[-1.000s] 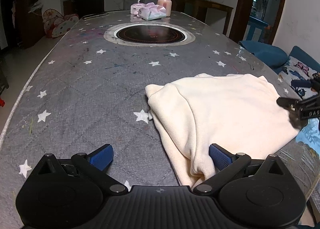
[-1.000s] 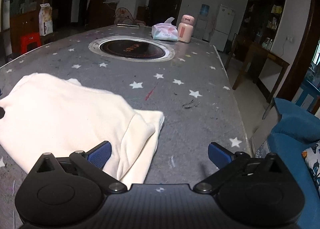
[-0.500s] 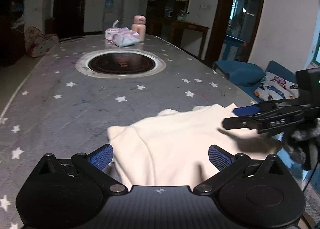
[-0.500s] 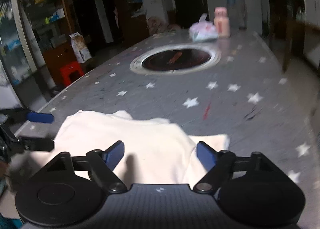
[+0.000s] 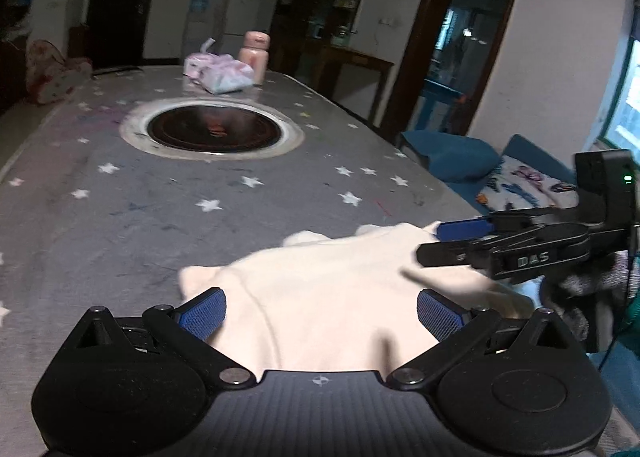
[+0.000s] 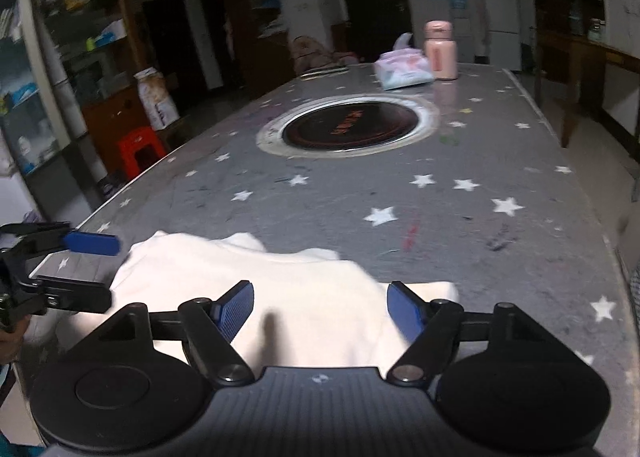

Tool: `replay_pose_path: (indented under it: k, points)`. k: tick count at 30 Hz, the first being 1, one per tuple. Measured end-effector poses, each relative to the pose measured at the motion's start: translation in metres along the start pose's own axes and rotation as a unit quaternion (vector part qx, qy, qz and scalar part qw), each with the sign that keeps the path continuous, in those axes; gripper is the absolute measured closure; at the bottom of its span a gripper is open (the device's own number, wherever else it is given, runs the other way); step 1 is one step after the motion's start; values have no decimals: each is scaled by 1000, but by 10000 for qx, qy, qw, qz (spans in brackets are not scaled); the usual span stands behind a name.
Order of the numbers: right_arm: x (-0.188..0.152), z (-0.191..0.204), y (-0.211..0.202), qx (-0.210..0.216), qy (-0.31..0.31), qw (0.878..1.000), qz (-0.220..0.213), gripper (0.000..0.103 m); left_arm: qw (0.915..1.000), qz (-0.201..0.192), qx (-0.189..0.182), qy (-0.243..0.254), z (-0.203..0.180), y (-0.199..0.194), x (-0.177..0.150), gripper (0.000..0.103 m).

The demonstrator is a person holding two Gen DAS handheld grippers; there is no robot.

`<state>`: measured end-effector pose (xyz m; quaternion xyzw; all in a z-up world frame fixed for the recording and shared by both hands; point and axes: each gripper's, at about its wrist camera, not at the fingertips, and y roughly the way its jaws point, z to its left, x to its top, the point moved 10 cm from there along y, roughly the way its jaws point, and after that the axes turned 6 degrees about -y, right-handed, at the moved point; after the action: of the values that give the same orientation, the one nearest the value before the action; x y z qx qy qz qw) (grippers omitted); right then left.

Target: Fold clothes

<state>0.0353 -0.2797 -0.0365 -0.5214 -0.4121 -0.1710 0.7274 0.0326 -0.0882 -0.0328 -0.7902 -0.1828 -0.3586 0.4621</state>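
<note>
A cream folded garment [image 5: 332, 289] lies on the near end of the grey star-patterned table [image 5: 160, 209]. My left gripper [image 5: 320, 317] is open, its blue fingertips spread above the garment's near edge. My right gripper [image 6: 320, 307] is also open, hovering over the garment [image 6: 280, 289] from the other side. The right gripper shows in the left wrist view [image 5: 452, 245] at the right, over the garment's far right corner. The left gripper shows in the right wrist view [image 6: 96, 273] at the garment's left edge. Neither holds cloth.
A round inset burner [image 5: 214, 129] sits mid-table. A tissue pack [image 5: 222, 73] and a pink bottle [image 5: 254, 55] stand at the far end. A blue sofa with a patterned cushion [image 5: 524, 181] lies right of the table. A red stool [image 6: 138, 149] stands on the floor at left.
Both grippers have swung in over the garment from its outer sides and now face more along the table. The right gripper's jaws have narrowed somewhat. The garment looks unmoved.
</note>
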Motion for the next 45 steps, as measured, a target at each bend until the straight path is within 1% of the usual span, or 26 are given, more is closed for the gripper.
replay_pose_path:
  k: [3,8,10,12,13,15,16,18,21,25,26,29,32,34,39,41,43,45]
  points:
    - [-4,0,14,-15,59,9998,206,27,9999,120,-94,-79,2,9,-1,0]
    - [-5,-4,18,11,152,9996,246,27,9990,315,-247,-204,6,23,-2,0]
    - [-4,-4,17,7,162,9996,221,22,9992,296,-222,-158,5,21,-1,0]
    - [-3,-3,15,4,172,9997,195,21,9996,171,-172,-172,6,15,3,0]
    - [0,-3,13,-3,178,9998,127,21,9997,109,-151,-179,7,12,5,0]
    - [10,0,-1,-52,180,9995,-247,19,9997,44,-167,-164,6,9,9,0]
    - [15,1,-8,-113,149,9990,-416,10,9997,28,-172,-147,5,8,11,0]
    - [24,4,-22,-223,81,9970,-733,0,9997,14,-228,-79,0,9,13,0]
    - [31,11,-31,-228,2,9947,-1005,0,9993,14,-365,63,-11,13,15,0]
    - [36,9,-25,-315,179,9944,-992,0,9982,86,-560,216,-25,21,13,0]
    - [36,9,-22,-327,227,9946,-953,0,9978,105,-607,253,-28,23,12,0]
    - [37,8,-6,-257,277,9973,-636,0,9972,169,-653,308,-32,29,13,0]
    - [30,0,11,-544,290,9977,-268,0,9963,225,-730,390,-36,35,18,0]
    - [25,-6,21,-735,299,9968,-22,0,9961,299,-713,414,-36,41,20,0]
    - [13,-18,45,-1179,321,9909,572,0,9939,499,-927,330,-38,55,19,0]
    - [9,-20,50,-1177,334,9902,677,0,9926,587,-1020,294,-39,60,18,0]
    - [7,-21,55,-1213,307,9893,750,0,9928,681,-948,260,-36,66,15,0]
    - [6,-21,57,-1228,292,9889,784,0,9927,685,-961,238,-35,67,15,0]
